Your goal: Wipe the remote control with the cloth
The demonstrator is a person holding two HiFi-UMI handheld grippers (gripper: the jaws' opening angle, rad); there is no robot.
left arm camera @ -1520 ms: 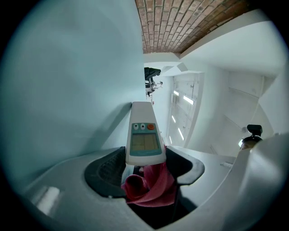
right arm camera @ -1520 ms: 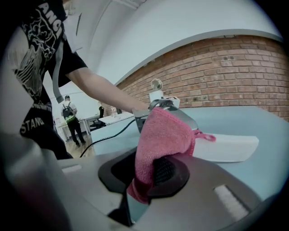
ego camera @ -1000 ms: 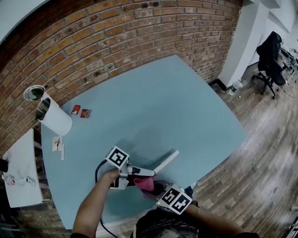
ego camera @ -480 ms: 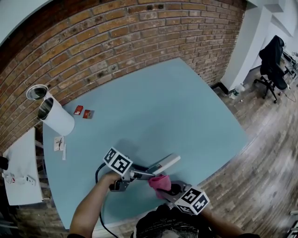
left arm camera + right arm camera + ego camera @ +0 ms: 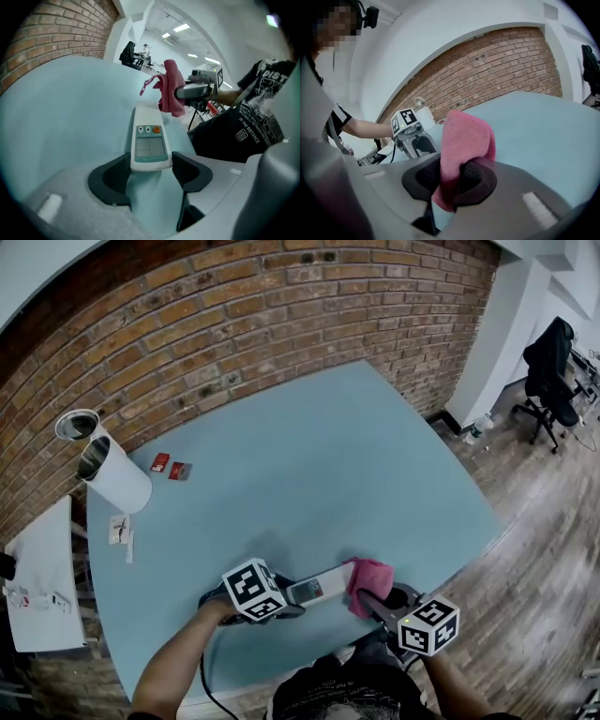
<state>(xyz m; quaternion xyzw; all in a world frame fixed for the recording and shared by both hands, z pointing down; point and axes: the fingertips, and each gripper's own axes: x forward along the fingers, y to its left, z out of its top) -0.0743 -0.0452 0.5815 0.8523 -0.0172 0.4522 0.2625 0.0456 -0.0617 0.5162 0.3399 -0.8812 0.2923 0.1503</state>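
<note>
Left gripper [image 5: 149, 165] clamped (tilted down); right gripper [image 5: 451, 177] clamped.

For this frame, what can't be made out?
- Whether the cloth touches the remote control: head view, cloth overlaps its far end.
- Remote control's display: left gripper view, blurred.
- Remote control: right gripper view, behind the cloth.
- Two red items: head view, too small.

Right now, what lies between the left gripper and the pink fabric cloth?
The white rectangular remote control, gripped at one end by the left gripper, reaching toward the cloth; head view shows it.
</note>
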